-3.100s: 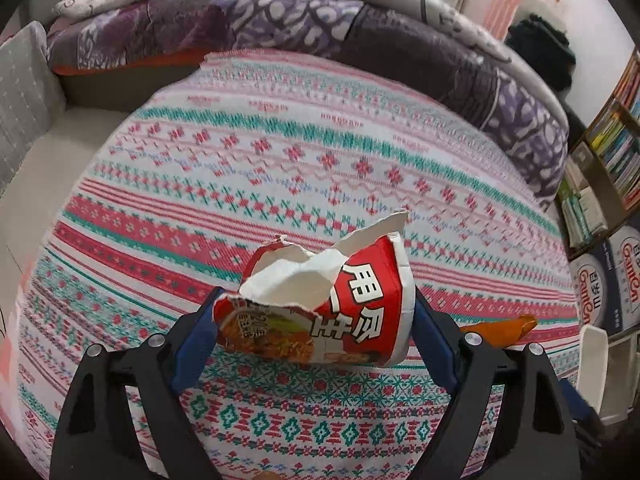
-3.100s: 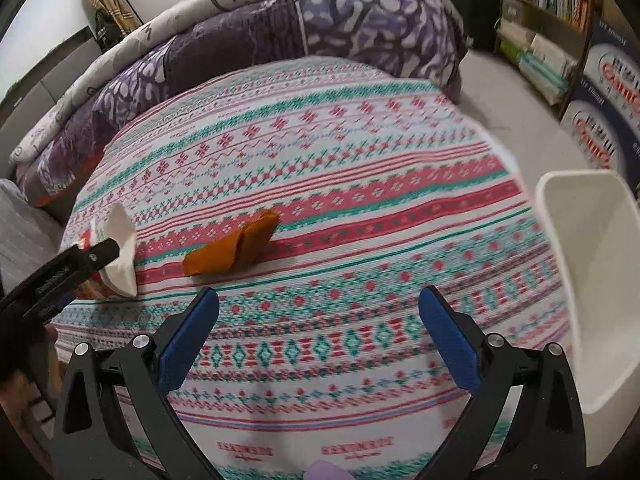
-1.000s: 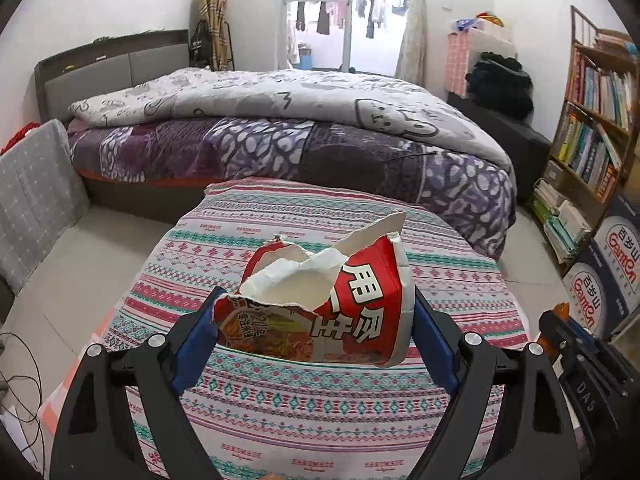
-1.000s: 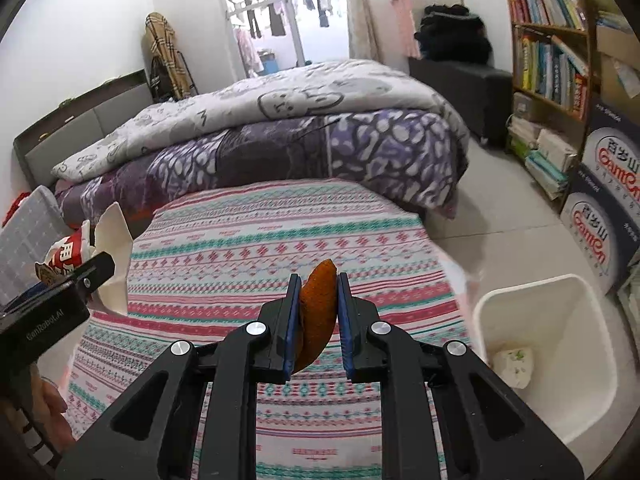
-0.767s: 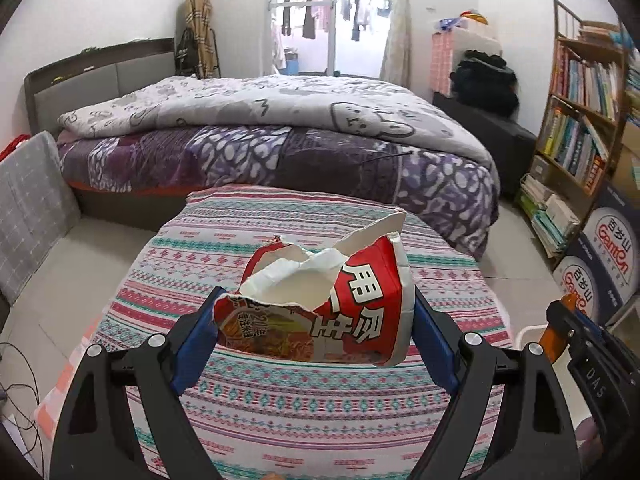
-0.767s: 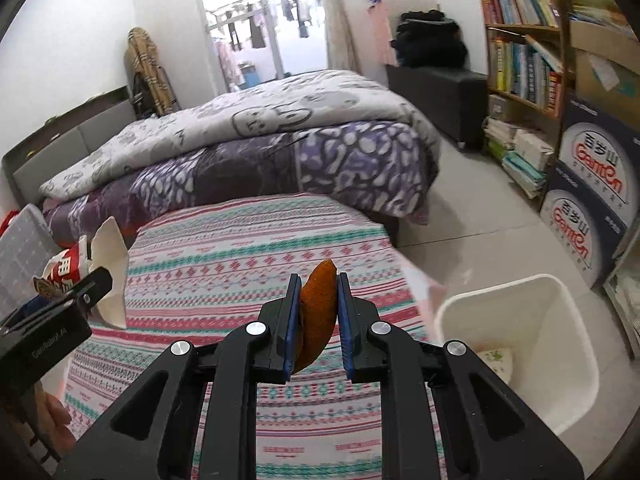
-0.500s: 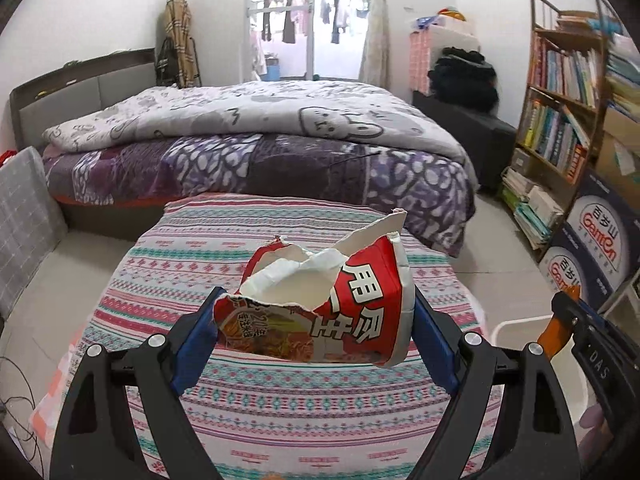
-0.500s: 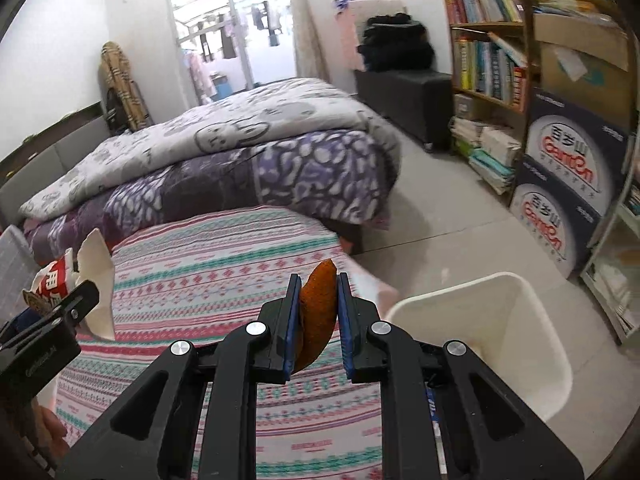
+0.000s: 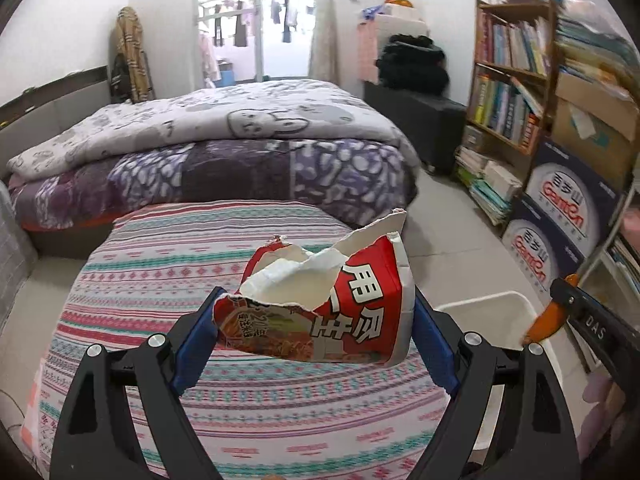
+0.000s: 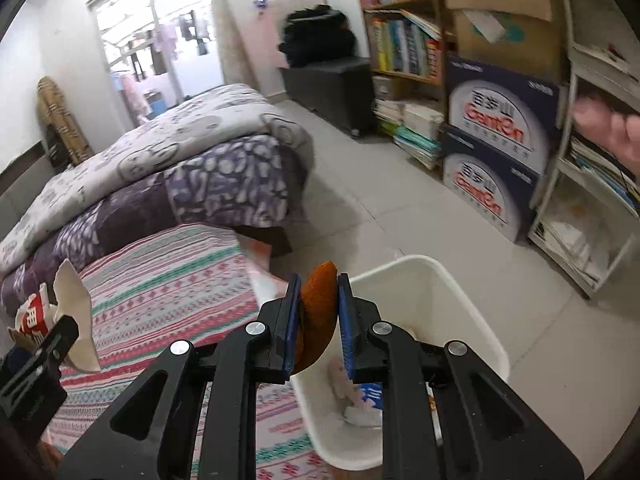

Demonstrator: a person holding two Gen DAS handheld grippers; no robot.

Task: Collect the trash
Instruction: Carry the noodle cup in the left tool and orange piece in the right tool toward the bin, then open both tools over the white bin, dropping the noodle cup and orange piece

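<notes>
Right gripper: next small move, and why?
Probably open the right gripper and drop the orange peel. It is shut on the peel roughly above the white bin, which already holds trash. The left gripper holds the torn noodle cup over the table.

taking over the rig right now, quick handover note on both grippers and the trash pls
Left gripper: shut on the torn red noodle cup, held above the patterned table.
Right gripper: shut on the orange peel, over the near rim of the white bin.
Done: both pieces picked up; some trash already lies in the bin.
Left: release the peel into the bin, then bring the cup over and drop it in.
</notes>
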